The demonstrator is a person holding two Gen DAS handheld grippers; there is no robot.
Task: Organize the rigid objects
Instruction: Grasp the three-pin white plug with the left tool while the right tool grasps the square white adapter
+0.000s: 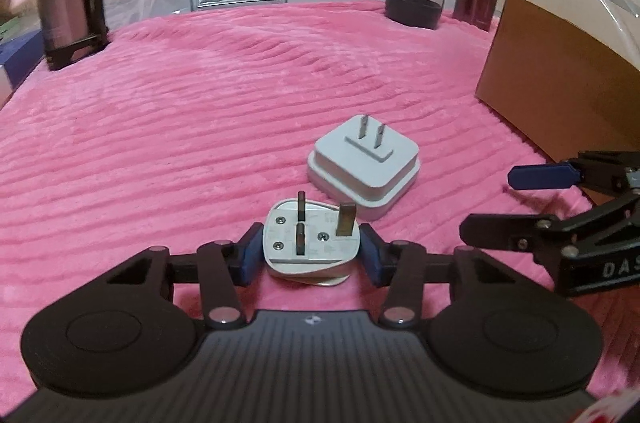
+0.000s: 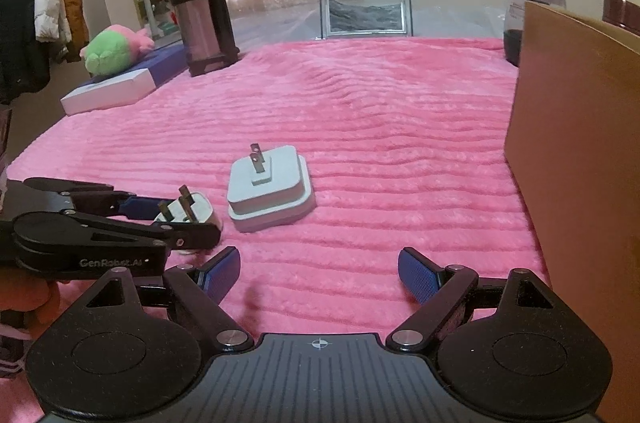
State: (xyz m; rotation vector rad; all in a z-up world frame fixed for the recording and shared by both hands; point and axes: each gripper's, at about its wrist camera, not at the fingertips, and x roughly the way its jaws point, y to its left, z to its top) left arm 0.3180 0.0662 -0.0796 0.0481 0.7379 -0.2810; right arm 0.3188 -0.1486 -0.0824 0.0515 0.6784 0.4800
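Left gripper clamps the three-pin plug by its flat sides: light, rigid, slick plastic. Right gripper is spread, empty, lower centre.

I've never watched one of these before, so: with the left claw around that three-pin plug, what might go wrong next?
The left gripper holds the three-pin plug only by its rounded sides, so it might twist or slip out. Swinging it could knock the square adapter lying just behind. The open right gripper hovers close, so the two could collide.
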